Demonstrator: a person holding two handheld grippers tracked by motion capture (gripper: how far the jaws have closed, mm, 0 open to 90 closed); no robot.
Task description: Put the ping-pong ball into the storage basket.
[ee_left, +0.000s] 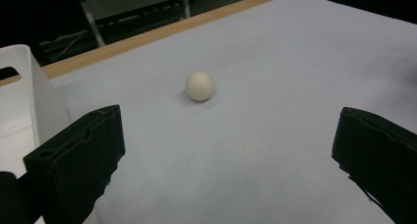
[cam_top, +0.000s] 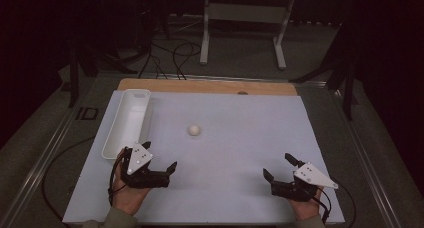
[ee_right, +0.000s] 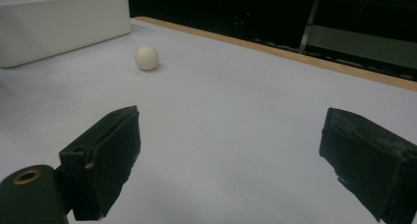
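A small cream-white ball [cam_top: 194, 130] rests alone on the white table sheet [cam_top: 235, 138], a little left of the middle. My left gripper [cam_top: 161, 156] sits near the front left, open and empty, its jaws spread wide. Through the left gripper view the ball [ee_left: 200, 85] lies ahead, between and beyond the two jaws. My right gripper [cam_top: 278, 166] is at the front right, also open and holding nothing. The right gripper view puts the ball [ee_right: 146, 57] far off to the upper left.
A long white bin [cam_top: 120, 133] lies along the table's left edge, just beyond my left hand; its wall [ee_left: 29, 86] stands at that view's left, and the bin [ee_right: 59, 25] shows far off. A wooden strip [cam_top: 207, 86] borders the far edge.
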